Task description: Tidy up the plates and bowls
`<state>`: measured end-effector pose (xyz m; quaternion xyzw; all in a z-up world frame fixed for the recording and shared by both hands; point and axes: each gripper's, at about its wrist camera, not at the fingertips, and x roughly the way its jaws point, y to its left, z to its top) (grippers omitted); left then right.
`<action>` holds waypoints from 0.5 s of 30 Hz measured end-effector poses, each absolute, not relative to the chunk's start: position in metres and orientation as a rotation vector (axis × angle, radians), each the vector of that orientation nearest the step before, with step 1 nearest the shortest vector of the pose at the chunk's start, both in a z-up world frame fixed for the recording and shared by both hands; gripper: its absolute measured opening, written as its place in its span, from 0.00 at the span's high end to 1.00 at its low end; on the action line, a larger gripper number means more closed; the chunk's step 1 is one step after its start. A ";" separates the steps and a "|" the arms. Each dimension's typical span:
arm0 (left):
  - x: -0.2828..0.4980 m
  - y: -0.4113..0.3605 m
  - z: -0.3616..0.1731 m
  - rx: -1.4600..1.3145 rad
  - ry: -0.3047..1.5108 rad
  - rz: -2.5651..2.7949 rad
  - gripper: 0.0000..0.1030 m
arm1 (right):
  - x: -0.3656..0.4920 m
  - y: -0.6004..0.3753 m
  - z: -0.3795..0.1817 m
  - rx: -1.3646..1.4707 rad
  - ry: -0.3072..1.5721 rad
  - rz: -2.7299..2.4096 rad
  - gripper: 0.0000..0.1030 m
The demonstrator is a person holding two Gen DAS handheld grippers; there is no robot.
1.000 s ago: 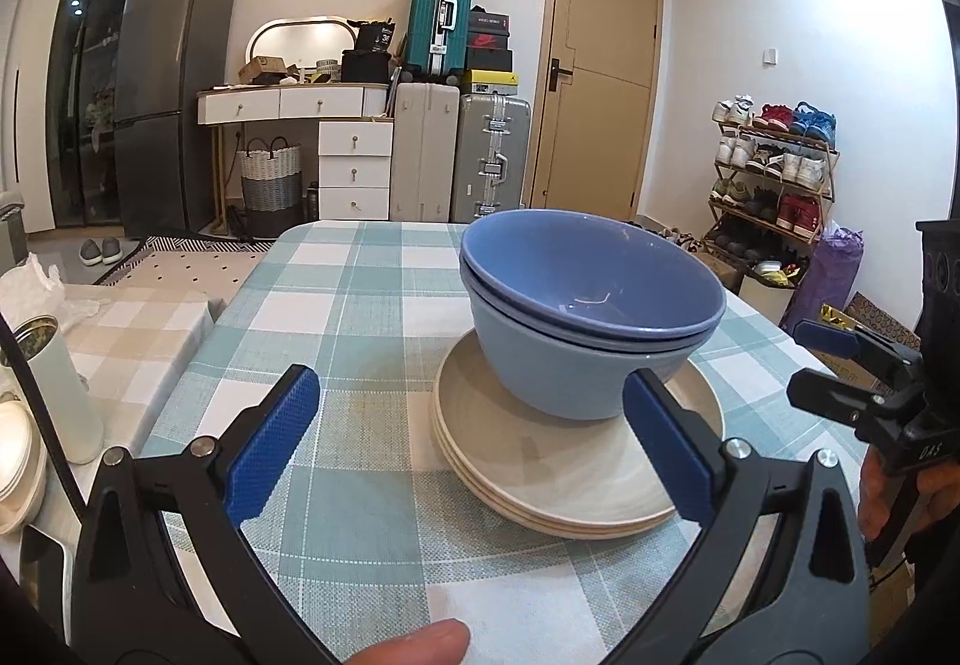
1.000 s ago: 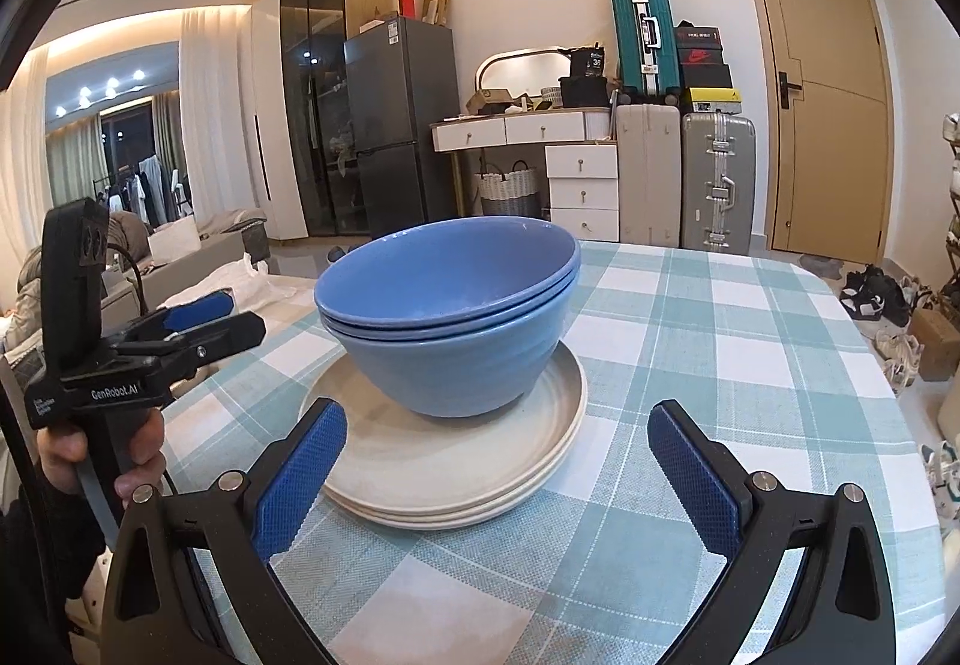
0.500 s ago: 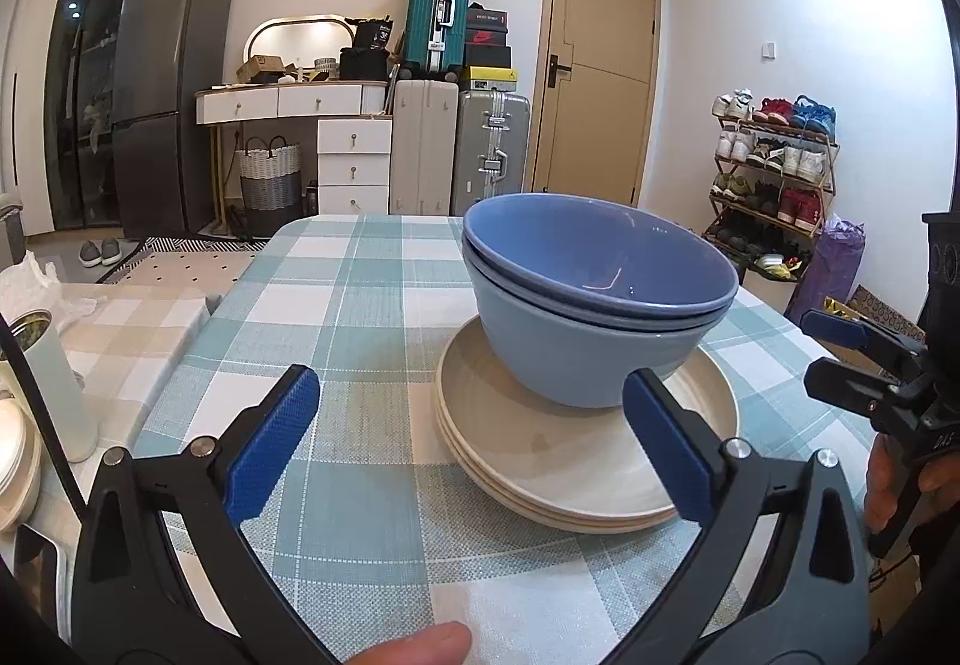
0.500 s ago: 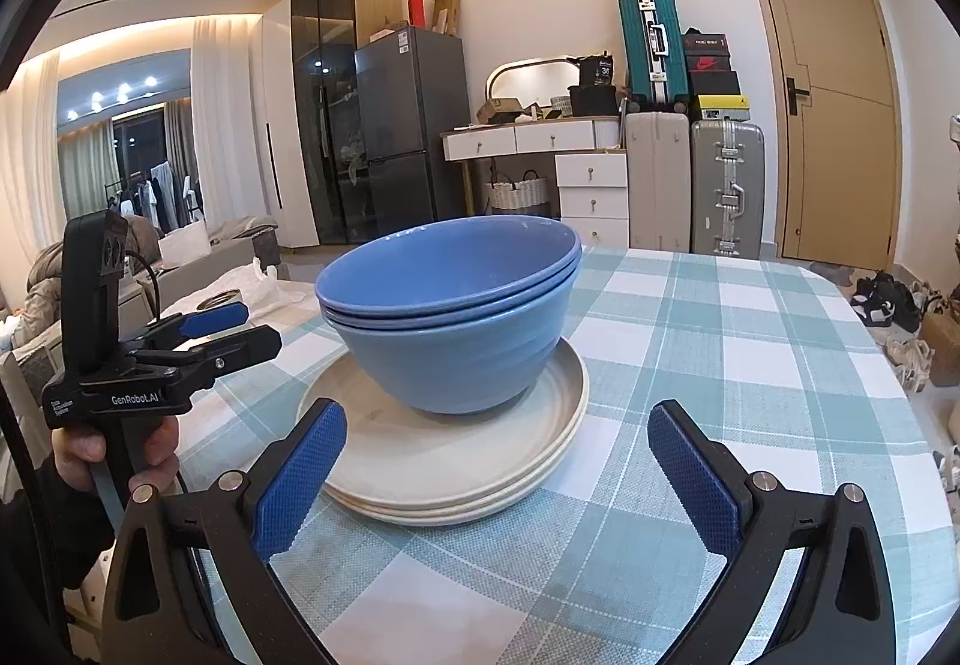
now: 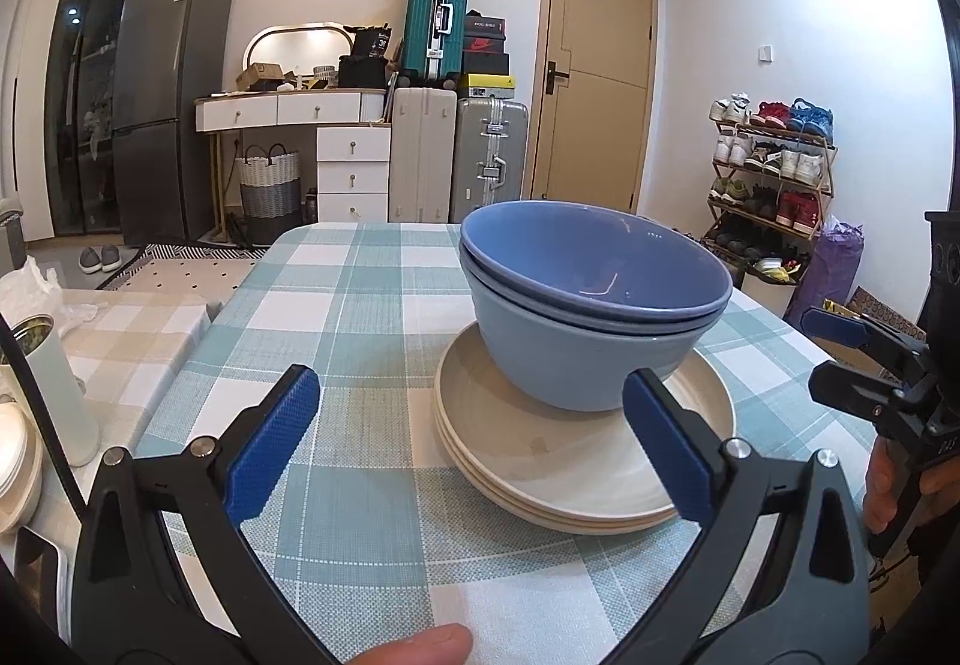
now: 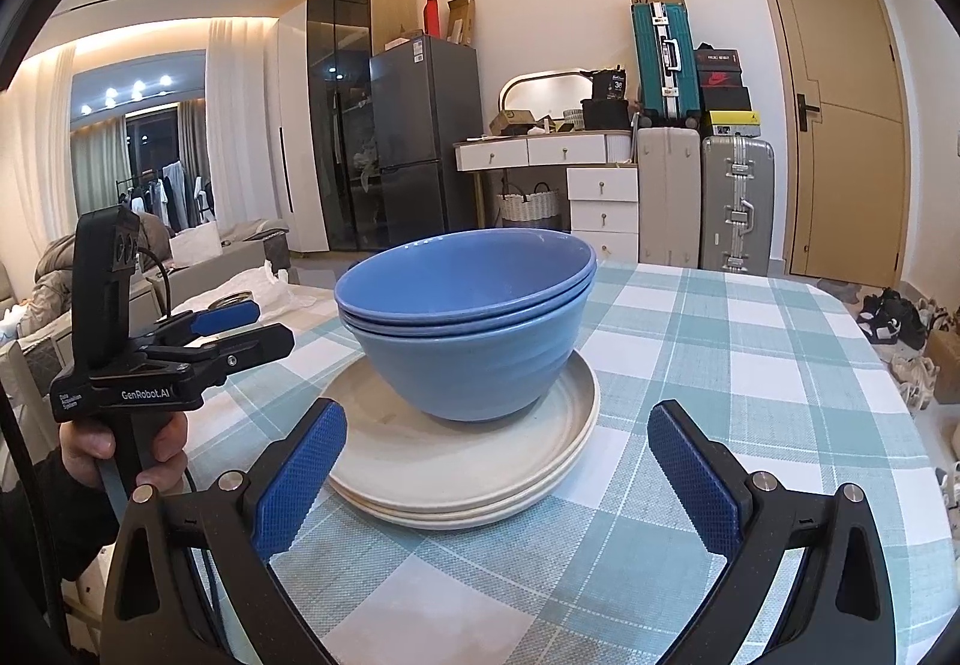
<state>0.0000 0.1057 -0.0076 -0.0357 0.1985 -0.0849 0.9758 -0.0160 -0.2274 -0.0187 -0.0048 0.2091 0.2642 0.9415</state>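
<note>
A stack of blue bowls (image 5: pixel 591 305) (image 6: pixel 474 323) sits nested on a stack of cream plates (image 5: pixel 576 461) (image 6: pixel 456 461) on the checked tablecloth. My left gripper (image 5: pixel 468 425) is open and empty, just in front of the stack, its jaws wide apart. It also shows in the right wrist view (image 6: pixel 240 326) at the left of the plates. My right gripper (image 6: pixel 498 461) is open and empty, close before the plates. It also shows in the left wrist view (image 5: pixel 840 350) at the right.
The table (image 5: pixel 336 317) has rounded far corners and a teal checked cloth. A white cylinder (image 5: pixel 54 383) and white dishes (image 5: pixel 15 461) stand at the left. Suitcases, a dresser, a fridge and a shoe rack stand beyond the table.
Both grippers have drawn back and lowered slightly; the stack sits a little farther off. Bowls and plates have not moved.
</note>
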 end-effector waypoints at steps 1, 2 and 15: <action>-0.002 0.105 -0.007 -0.070 0.399 -0.171 0.02 | -0.016 -0.227 -0.019 -0.013 0.423 0.538 0.01; -0.001 0.105 -0.007 -0.070 0.398 -0.172 0.02 | -0.016 -0.228 -0.019 -0.014 0.421 0.538 0.01; -0.001 0.105 -0.007 -0.066 0.397 -0.171 0.02 | -0.020 -0.224 -0.020 -0.038 0.412 0.539 0.00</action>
